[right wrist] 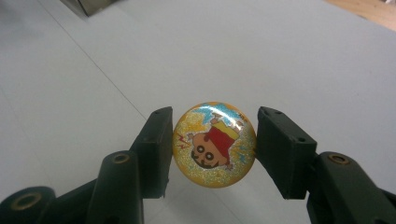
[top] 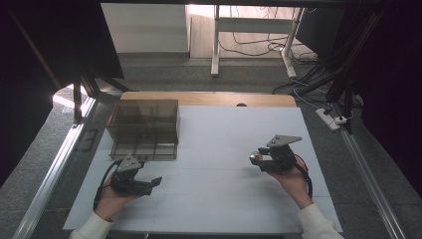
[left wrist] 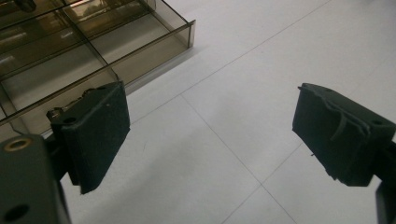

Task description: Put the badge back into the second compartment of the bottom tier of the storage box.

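R gripper (right wrist: pixel 214 144) at center-right of the high view: its 2 fingers (right wrist: pixel 156 144) clamped on a round yellow cartoon badge (right wrist: pixel 215 143), held above the white table (top: pixel 219 144). L gripper (left wrist: pixel 210 135) lower left, fingers wide apart, nothing between. Smoky divider box (top: pixel 144 128) upper left, probably empty.

Glossy badge, matt table

The badge (right wrist: pixel 214 144) is coated in a glittery, glossy finish; the box (top: pixel 144 128) is moulded of smoky clear plastic; the table (top: pixel 219 164) is surfaced matt white.
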Tool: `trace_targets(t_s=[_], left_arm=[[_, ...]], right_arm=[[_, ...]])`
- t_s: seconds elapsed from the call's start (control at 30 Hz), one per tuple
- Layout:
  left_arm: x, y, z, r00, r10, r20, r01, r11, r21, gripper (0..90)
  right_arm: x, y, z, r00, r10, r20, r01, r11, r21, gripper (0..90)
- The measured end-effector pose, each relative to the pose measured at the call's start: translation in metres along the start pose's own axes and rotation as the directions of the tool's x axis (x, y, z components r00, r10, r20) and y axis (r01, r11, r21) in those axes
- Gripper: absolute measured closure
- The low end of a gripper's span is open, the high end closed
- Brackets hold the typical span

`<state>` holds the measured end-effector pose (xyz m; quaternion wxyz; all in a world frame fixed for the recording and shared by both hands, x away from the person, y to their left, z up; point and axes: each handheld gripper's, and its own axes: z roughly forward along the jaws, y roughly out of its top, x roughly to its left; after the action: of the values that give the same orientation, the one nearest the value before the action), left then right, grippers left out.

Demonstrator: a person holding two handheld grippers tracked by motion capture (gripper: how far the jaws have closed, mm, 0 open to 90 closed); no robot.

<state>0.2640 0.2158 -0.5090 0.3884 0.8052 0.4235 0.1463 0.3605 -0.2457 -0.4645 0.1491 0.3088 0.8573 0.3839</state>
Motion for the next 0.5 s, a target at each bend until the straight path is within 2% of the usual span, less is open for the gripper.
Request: trace_targets(t_s=[0.3,0.5], left_arm=[[0.000,0.000,0.001,1.0000,0.000,0.000,0.000,1.0000,0.002,11.3],[0.000,-0.001,0.001,1.0000,-0.001,0.000,0.001,1.0000,0.003,11.3]], right_arm=[[0.002,0.003,-0.007,0.9998,-0.008,-0.020,0.007,0.9971,-0.075,47.0],[0.005,0.005,-0.012,0.9994,-0.022,-0.028,0.018,0.9905,-0.137,47.0]])
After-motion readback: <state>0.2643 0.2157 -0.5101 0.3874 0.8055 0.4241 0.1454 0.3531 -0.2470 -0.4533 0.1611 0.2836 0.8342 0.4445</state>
